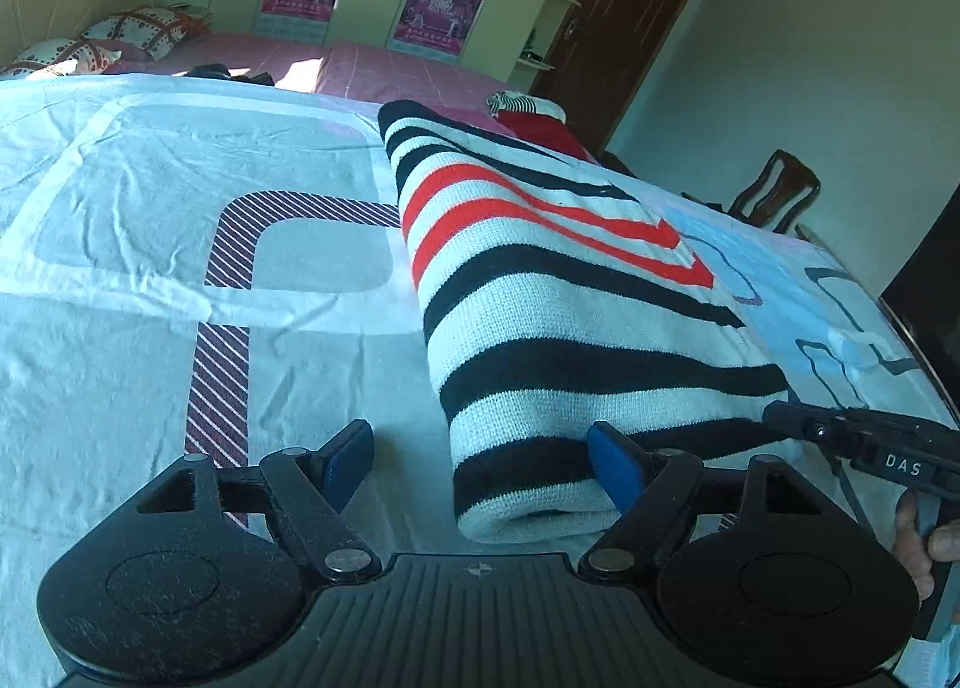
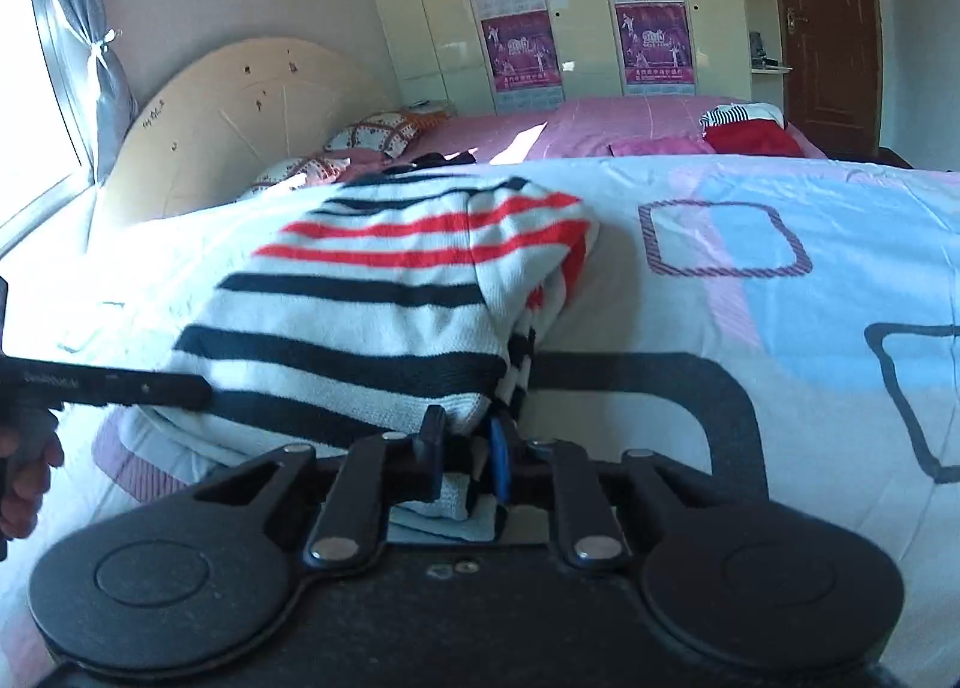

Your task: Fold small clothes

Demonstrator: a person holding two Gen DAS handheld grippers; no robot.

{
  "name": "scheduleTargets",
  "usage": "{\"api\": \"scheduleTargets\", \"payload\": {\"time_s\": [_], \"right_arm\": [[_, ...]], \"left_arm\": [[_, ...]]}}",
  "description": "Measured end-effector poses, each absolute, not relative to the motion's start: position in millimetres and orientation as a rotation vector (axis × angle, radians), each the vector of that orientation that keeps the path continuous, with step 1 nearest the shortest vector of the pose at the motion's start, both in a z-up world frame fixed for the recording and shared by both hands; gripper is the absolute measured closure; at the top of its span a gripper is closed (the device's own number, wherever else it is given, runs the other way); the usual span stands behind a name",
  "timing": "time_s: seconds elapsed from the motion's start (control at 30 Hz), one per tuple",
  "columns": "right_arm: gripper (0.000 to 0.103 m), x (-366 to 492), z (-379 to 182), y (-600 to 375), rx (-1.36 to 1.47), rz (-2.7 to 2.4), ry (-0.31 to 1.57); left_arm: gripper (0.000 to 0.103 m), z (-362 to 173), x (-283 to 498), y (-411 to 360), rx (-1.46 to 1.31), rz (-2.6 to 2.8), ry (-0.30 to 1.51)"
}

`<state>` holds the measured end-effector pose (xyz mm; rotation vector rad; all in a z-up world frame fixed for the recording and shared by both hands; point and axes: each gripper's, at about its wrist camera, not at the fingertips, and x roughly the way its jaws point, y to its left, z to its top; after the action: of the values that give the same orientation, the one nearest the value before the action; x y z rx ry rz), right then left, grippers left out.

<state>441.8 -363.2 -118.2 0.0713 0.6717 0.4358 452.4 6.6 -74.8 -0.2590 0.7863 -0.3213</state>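
A folded knit sweater (image 1: 558, 292) with black, white and red stripes lies on the patterned bedsheet (image 1: 150, 268). In the left wrist view my left gripper (image 1: 483, 460) is open at the sweater's near end. Its right blue pad (image 1: 618, 466) is against the fold; the left pad rests over bare sheet. In the right wrist view my right gripper (image 2: 465, 445) is shut on the near edge of the sweater (image 2: 372, 292), with knit cloth bunched between the fingers. That gripper's black tip (image 1: 792, 418) touches the sweater's right side in the left wrist view. The left gripper's finger (image 2: 120, 385) reaches in from the left.
A pink bed (image 2: 630, 118) beyond carries a red garment (image 2: 750, 139), pillows (image 2: 378, 133) and a curved headboard (image 2: 240, 118). Wardrobe doors with posters (image 2: 522, 52) and a brown door (image 2: 822, 28) line the far wall. A wooden chair (image 1: 774, 190) stands past the bed's right edge.
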Motion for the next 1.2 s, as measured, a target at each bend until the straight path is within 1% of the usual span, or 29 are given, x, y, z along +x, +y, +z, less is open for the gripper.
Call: {"api": "scheduleTargets", "payload": {"time_s": [0.03, 0.2, 0.27, 0.43, 0.5, 0.57, 0.63, 0.67, 0.73, 0.83, 0.87, 0.9, 0.93, 1.03, 1.1, 1.13, 1.2], "right_arm": [[0.084, 441, -121, -365, 0.086, 0.43, 0.667], [0.083, 438, -124, -366, 0.067, 0.433, 0.663], [0.08, 438, -128, -369, 0.062, 0.443, 0.655], [0.078, 440, -125, -372, 0.111, 0.435, 0.685], [0.087, 435, -105, -372, 0.109, 0.423, 0.653], [0.091, 432, -86, -368, 0.108, 0.443, 0.581], [0.094, 443, -75, -353, 0.086, 0.441, 0.567], [0.094, 451, -74, -346, 0.094, 0.443, 0.571], [0.094, 469, -74, -327, 0.079, 0.452, 0.575], [0.095, 491, -89, -310, 0.061, 0.44, 0.642], [0.102, 497, -98, -306, 0.02, 0.421, 0.697], [0.103, 498, -107, -305, -0.016, 0.419, 0.715], [0.103, 493, -111, -308, -0.019, 0.432, 0.687], [0.103, 495, -103, -307, -0.039, 0.446, 0.707], [0.097, 500, -91, -309, -0.013, 0.451, 0.672], [0.09, 505, -86, -310, -0.004, 0.438, 0.639], [0.089, 524, -78, -310, 0.024, 0.411, 0.612]], "left_arm": [[0.025, -75, 451, 5, -0.249, -0.315, 0.78], [0.025, -75, 447, 0, -0.196, -0.301, 0.766], [0.025, -75, 443, 0, -0.175, -0.292, 0.76], [0.025, -68, 438, 0, -0.191, -0.249, 0.77], [0.025, -46, 432, 5, -0.19, -0.23, 0.696], [0.025, -27, 437, 7, -0.205, -0.252, 0.635], [0.026, -19, 456, -1, -0.204, -0.309, 0.613], [0.037, -18, 464, -9, -0.186, -0.331, 0.613], [0.042, -23, 483, -27, -0.155, -0.385, 0.626], [0.042, -35, 496, -43, -0.098, -0.381, 0.651], [0.042, -38, 498, -47, -0.055, -0.375, 0.667], [0.042, -38, 496, -49, -0.033, -0.382, 0.662], [0.042, -38, 493, -51, -0.018, -0.385, 0.662], [0.042, -25, 493, -52, 0.0, -0.396, 0.66], [0.042, -12, 498, -46, -0.052, -0.402, 0.618], [0.042, -8, 503, -45, -0.055, -0.39, 0.606], [0.042, -5, 522, -41, -0.074, -0.363, 0.601]]}}
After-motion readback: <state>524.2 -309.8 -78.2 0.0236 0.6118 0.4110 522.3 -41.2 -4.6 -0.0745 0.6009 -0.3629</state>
